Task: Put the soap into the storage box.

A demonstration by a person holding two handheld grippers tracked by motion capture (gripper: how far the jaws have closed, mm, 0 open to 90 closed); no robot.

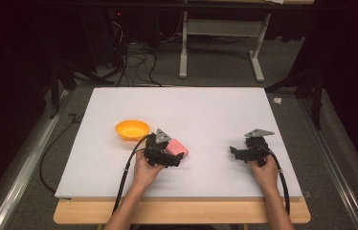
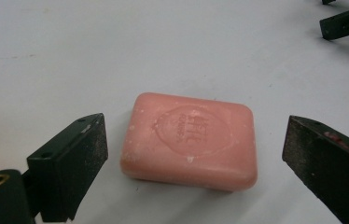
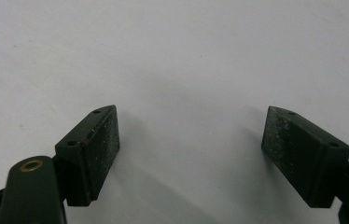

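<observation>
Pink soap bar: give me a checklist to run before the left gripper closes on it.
1. Left gripper jaws open wide enough to take the soap: ok.
2. Pink soap bar lies between the jaws, gaps on both sides: ok.
3. Soap flat on the white board, stamped face up: ok.
4. Jaws low enough to grip its sides: cannot tell.
5. Orange bowl upright, apart from the soap: ok.
6. Right gripper open, holding nothing, off to the side: ok.

Your left gripper (image 1: 176,157): jaws spread wide, low over table, pointing right. Your right gripper (image 1: 235,151): jaws likewise wide apart, pointing left toward other one. Both forearms enter from near edge, hands well apart.
</observation>
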